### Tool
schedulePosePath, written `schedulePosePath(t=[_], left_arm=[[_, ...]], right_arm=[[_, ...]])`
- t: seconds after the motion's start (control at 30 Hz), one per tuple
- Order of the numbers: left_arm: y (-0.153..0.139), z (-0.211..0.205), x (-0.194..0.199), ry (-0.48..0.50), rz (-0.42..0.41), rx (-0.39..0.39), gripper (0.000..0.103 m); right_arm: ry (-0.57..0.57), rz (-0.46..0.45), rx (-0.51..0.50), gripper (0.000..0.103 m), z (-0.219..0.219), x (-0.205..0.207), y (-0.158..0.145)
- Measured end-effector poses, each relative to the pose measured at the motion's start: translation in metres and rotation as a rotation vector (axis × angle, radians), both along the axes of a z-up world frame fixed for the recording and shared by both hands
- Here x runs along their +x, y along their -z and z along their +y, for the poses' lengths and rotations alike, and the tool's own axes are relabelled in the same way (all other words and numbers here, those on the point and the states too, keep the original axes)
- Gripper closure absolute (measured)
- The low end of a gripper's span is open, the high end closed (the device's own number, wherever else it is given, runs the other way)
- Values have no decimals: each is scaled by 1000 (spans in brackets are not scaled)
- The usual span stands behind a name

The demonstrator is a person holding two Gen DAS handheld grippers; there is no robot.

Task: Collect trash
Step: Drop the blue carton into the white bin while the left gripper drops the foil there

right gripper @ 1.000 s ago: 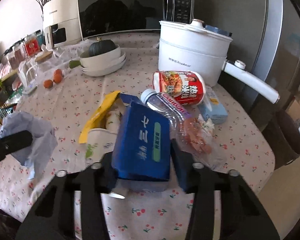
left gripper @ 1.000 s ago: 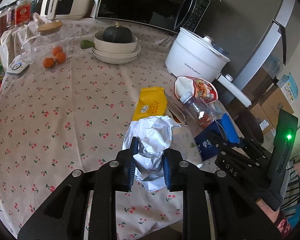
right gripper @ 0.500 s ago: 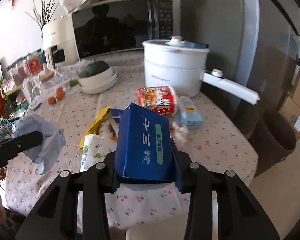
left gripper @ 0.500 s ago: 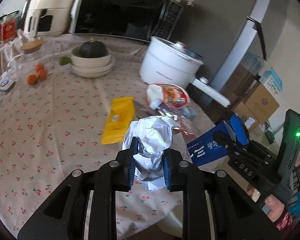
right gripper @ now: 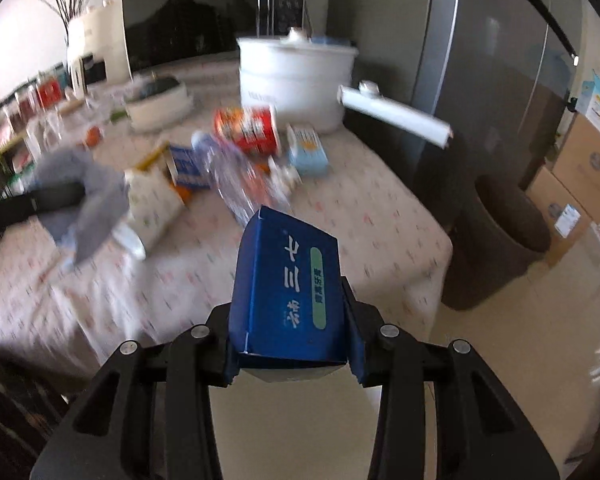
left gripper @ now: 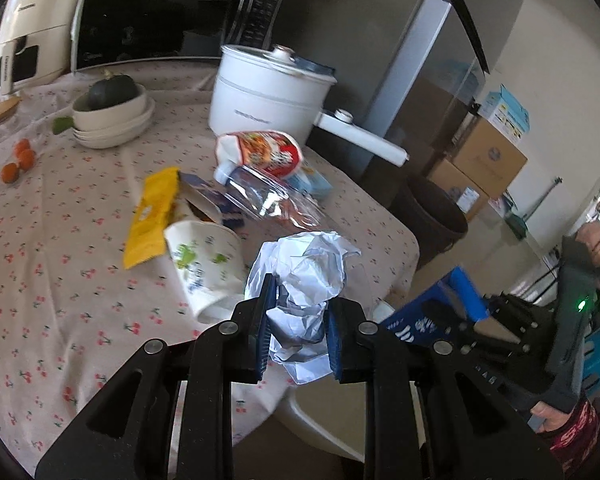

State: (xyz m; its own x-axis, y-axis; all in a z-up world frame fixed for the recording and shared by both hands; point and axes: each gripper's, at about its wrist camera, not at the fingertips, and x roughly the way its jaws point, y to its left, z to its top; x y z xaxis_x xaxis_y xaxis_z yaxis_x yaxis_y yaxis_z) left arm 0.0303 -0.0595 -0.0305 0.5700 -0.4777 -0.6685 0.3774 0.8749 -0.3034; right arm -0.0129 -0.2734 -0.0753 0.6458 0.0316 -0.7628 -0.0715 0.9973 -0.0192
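Note:
My left gripper (left gripper: 298, 328) is shut on a crumpled ball of white paper (left gripper: 306, 276), held above the table's near edge. My right gripper (right gripper: 290, 336) is shut on a blue carton (right gripper: 288, 292), held off the table's front right corner; this carton also shows in the left wrist view (left gripper: 432, 312). On the cherry-print tablecloth (left gripper: 60, 264) lie a yellow packet (left gripper: 154, 216), a paper cup on its side (left gripper: 204, 268), a crushed plastic bottle (left gripper: 268, 196), a red noodle cup (left gripper: 266, 152) and a small light-blue box (right gripper: 308, 152). A dark trash bin (right gripper: 496, 240) stands on the floor to the right of the table.
A white electric pot (left gripper: 268, 92) with a long handle, stacked bowls holding a dark squash (left gripper: 112, 112), a microwave (left gripper: 172, 12) and oranges (left gripper: 18, 160) stand further back. A grey fridge (right gripper: 488, 64) and cardboard boxes (left gripper: 484, 160) are to the right.
Both grippers have pulled back and swung right, away from the table, each still holding its item. The bin and floor have come into view; the right wrist view is motion-blurred.

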Motion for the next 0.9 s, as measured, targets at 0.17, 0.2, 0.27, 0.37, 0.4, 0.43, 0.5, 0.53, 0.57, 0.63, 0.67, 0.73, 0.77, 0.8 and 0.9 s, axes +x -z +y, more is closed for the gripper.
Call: schedulePosePath(t=[0.17,0.2,0.27,0.37,0.4,0.43,0.5,0.53,0.57,0.63,0.67,0.73,0.77,0.8,0.9], left_arm=[[8,-22,-2,46,18,9,81],[11,-26,-2,55,23,14,81],[18,-35,-2,75,37,25,81],[25,-47,-3,103,51,37,81],[26,-49,-3,108,53,38,81],[28,-51,-3,114,57,38,81],[30,-57,-3,129,63,38,81],[32,-60,-3,137,66,40,81],[33,-62,-3,142,68,40,81],[36,-67,-4,160,78,40,80],[37,-70,-5,167,82,40,80],[40,-76,-6,187,92,43,80],[42,-78,-7,193,95,45,80],[44,-81,-8,202,100,47,80],[54,-90,-9,234,128,52,79]], right_arm=[[1,73,-13,42,-6,-5,19],[13,72,-21,28,-8,-5,19],[45,57,-35,23,-15,-7,17],[86,30,-31,19,-25,-9,11],[110,9,-55,17,-27,-10,8],[128,-14,-82,16,-29,-9,5],[165,-60,-134,15,-33,-10,-3],[181,-77,-149,13,-35,-10,-6],[196,-90,-157,13,-38,-9,-9],[221,-100,-167,13,-45,-6,-12],[238,-104,-173,13,-49,-5,-14],[268,-104,-180,13,-55,-3,-16],[291,-100,-177,13,-61,-1,-17],[301,-98,-173,13,-64,-1,-18],[336,-96,-164,12,-72,1,-21]])
